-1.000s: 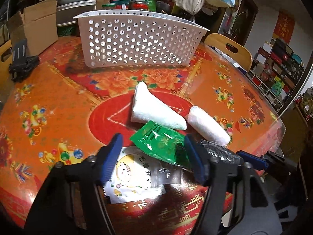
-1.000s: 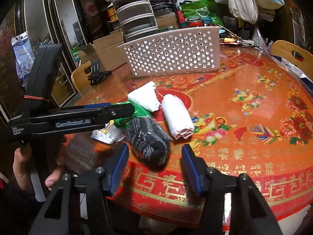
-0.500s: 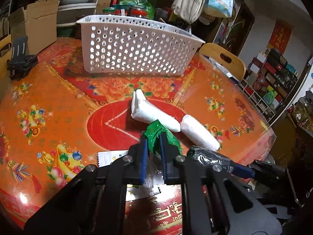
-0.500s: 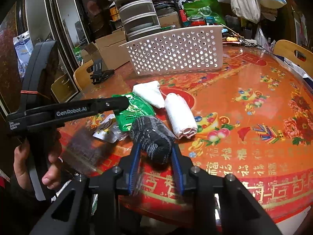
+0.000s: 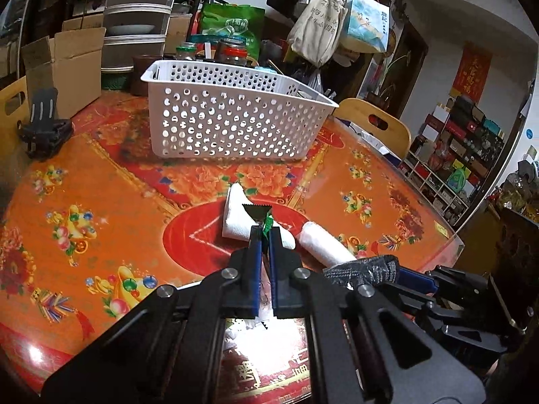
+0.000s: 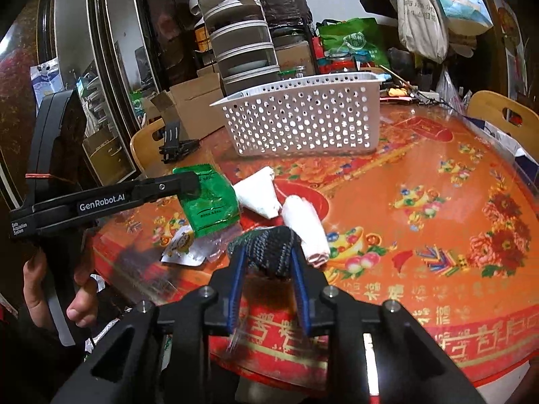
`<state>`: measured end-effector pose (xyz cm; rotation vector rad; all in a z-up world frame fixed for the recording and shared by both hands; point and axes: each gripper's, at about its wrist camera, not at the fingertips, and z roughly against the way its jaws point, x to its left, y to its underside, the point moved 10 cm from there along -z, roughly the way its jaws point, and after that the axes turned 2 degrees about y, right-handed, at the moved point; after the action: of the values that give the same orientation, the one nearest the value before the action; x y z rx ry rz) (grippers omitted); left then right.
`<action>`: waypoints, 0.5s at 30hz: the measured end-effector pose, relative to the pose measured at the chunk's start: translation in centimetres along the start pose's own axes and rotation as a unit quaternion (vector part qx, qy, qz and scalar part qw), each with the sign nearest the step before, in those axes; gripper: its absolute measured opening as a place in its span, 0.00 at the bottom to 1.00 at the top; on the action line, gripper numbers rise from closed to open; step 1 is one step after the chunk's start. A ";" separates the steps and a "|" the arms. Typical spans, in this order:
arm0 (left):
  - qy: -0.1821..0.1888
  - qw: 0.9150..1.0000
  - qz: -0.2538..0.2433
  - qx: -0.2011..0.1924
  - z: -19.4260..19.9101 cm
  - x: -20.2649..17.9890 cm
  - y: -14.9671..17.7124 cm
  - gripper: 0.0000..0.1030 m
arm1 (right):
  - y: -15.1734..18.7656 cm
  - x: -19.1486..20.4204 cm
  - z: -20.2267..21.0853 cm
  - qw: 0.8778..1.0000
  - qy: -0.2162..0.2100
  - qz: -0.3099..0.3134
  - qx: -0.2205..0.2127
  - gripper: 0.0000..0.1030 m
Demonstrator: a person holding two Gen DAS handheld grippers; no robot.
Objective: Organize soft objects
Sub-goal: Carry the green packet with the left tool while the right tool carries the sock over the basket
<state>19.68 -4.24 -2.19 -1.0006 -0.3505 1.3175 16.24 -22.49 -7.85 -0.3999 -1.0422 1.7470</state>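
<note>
My left gripper (image 5: 264, 235) is shut on a green foil packet (image 5: 268, 223) and holds it edge-on above the table; the right wrist view shows the packet (image 6: 209, 202) hanging clear of the table. My right gripper (image 6: 267, 252) has its jaws closing, with the pads pressing a dark knitted sock roll (image 6: 269, 240) near the table's front edge. A folded white cloth (image 5: 235, 219) and a white cloth roll (image 5: 323, 244) lie on the red circle. The white perforated basket (image 5: 235, 118) stands behind them.
A white and silver cartoon packet (image 6: 182, 245) lies flat under the green one. A black stand (image 5: 43, 128) sits at the table's left edge, beside cardboard boxes (image 5: 64, 67). A wooden chair (image 5: 374, 124) stands at the far right. A person's hand (image 6: 81, 303) grips the left handle.
The left gripper closed on the green packet and lifted it off the table. The right gripper's jaws closed in onto the dark sock roll.
</note>
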 end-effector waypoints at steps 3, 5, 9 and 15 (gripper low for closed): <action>0.003 1.000 -0.002 -0.008 0.5 -0.1 -0.5 0.03 | -0.9 0.1 0.4 1.000 0.000 0.007 -0.006 0.24; 0.005 1.000 -0.004 -0.016 1.0 -0.2 -1.0 0.03 | -1.6 0.2 0.6 1.000 0.000 0.010 -0.011 0.24; 0.005 0.999 -0.006 -0.031 1.9 -0.2 -2.2 0.03 | -2.9 0.2 0.9 1.000 0.007 0.018 -0.019 0.24; 0.003 0.999 -0.007 -0.045 2.7 0.0 -4.2 0.03 | -5.5 -0.4 1.2 0.999 0.025 0.034 -0.032 0.24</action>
<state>20.41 -2.82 2.56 -1.0758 -0.4144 1.2949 18.84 -22.82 -2.87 -0.5220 -1.0614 1.7578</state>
